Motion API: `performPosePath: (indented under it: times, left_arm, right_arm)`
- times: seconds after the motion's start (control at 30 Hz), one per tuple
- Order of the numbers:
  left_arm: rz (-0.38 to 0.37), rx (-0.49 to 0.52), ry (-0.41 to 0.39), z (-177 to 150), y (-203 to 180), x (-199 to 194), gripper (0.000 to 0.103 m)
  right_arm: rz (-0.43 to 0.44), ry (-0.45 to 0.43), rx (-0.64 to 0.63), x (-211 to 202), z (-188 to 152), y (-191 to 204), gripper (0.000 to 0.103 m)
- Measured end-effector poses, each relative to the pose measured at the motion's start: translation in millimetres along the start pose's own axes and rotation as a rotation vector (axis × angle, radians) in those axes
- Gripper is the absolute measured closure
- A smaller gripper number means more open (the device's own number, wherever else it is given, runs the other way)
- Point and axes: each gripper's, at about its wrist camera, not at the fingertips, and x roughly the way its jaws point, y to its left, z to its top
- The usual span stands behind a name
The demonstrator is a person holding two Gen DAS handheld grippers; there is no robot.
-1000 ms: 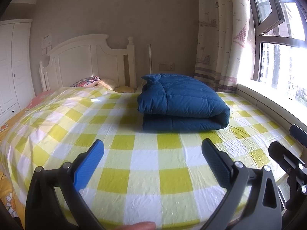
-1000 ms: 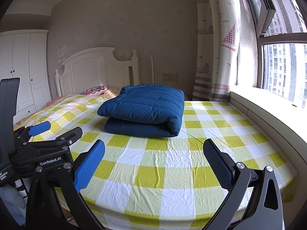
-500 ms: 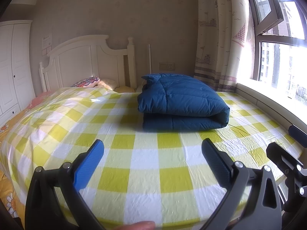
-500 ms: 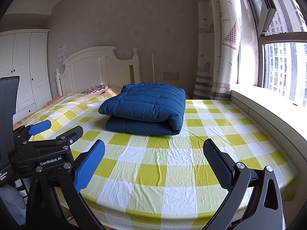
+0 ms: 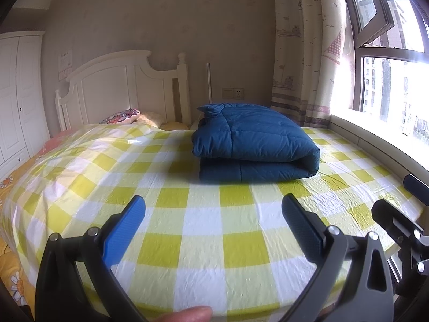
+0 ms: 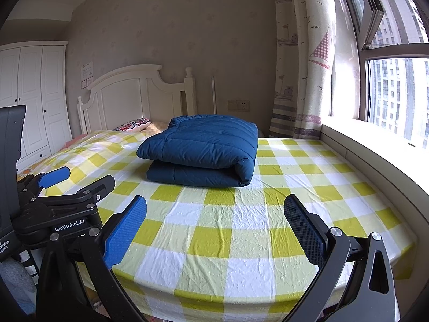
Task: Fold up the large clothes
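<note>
A dark blue padded jacket (image 5: pixel 254 145) lies folded in a thick bundle on the yellow-and-white checked bed cover (image 5: pixel 209 230), toward the window side. The same folded jacket (image 6: pixel 203 150) shows in the right wrist view, mid-bed. My left gripper (image 5: pixel 214 225) is open over the foot of the bed, well short of the jacket, nothing between its fingers. My right gripper (image 6: pixel 214 228) is also open and empty, near the bed's front edge. The left gripper's body (image 6: pixel 61 201) appears at the left of the right wrist view.
A white headboard (image 5: pixel 120 88) and a patterned pillow (image 5: pixel 120 115) sit at the far end. A white wardrobe (image 6: pixel 34 99) stands left. Curtains (image 5: pixel 303 53) and a window ledge (image 6: pixel 375 155) line the right side. A fingertip (image 5: pixel 185 315) shows at the bottom edge.
Both grippers have drawn back slightly from the bed and risen a little; the jacket looks marginally farther. Both stay open and the jacket has not moved.
</note>
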Motion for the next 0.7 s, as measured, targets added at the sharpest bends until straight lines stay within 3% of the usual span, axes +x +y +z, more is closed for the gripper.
performPosePath:
  times: [0.27, 0.37, 0.43, 0.53, 0.63, 0.7]
  left_arm:
    - [-0.064, 0.009, -0.015, 8, -1, -2, 0.002]
    - [-0.119, -0.014, -0.031, 14, 1, 4, 0.002]
    - [-0.114, -0.037, -0.041, 21, 5, 13, 0.002]
    - [-0.14, -0.055, 0.033, 37, 26, 44, 0.002]
    - [-0.064, -0.076, 0.128, 57, 75, 85, 0.002]
    - [0.052, -0.087, 0.154, 70, 126, 112, 0.002]
  right_arm:
    - [-0.002, 0.003, -0.021, 1, -5, 4, 0.004]
    - [-0.008, 0.008, -0.035, 7, -4, 5, 0.004]
    - [-0.014, 0.018, -0.041, 17, -1, 3, 0.004]
    - [-0.021, 0.042, -0.047, 36, 11, -10, 0.004]
    - [-0.1, 0.066, -0.014, 51, 41, -58, 0.004]
    - [-0.204, 0.079, 0.021, 52, 70, -115, 0.004]
